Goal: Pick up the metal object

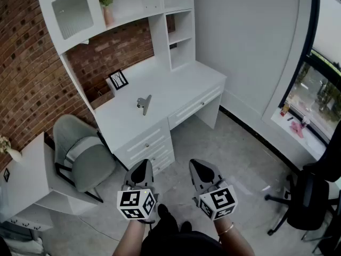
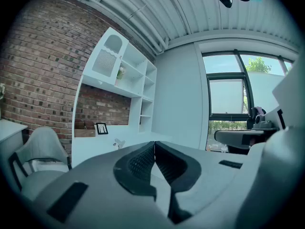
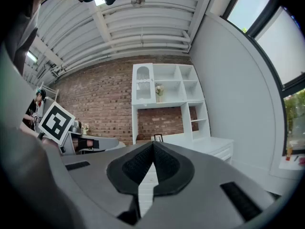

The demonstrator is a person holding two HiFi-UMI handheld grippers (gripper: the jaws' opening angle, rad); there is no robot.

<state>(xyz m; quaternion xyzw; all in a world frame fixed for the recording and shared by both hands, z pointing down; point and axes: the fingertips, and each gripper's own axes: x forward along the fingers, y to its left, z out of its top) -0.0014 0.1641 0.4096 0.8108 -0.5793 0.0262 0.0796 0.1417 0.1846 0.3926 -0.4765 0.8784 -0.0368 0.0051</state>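
Observation:
A small metal object (image 1: pixel 144 103) lies on the white desk (image 1: pixel 170 89), near the middle of its top; in the left gripper view the metal object (image 2: pixel 118 143) is a tiny shape far off. My left gripper (image 1: pixel 143 166) and right gripper (image 1: pixel 198 166) are held side by side over the floor, well short of the desk. Both have their jaws closed tip to tip with nothing between them, as the left gripper (image 2: pixel 155 144) and right gripper (image 3: pixel 153 143) show in their own views.
A small picture frame (image 1: pixel 118 79) stands at the desk's back. A grey chair (image 1: pixel 82 156) sits left of the desk drawers (image 1: pixel 149 143). A black office chair (image 1: pixel 314 191) stands at the right by the window. A white cabinet (image 1: pixel 26 185) is at the far left.

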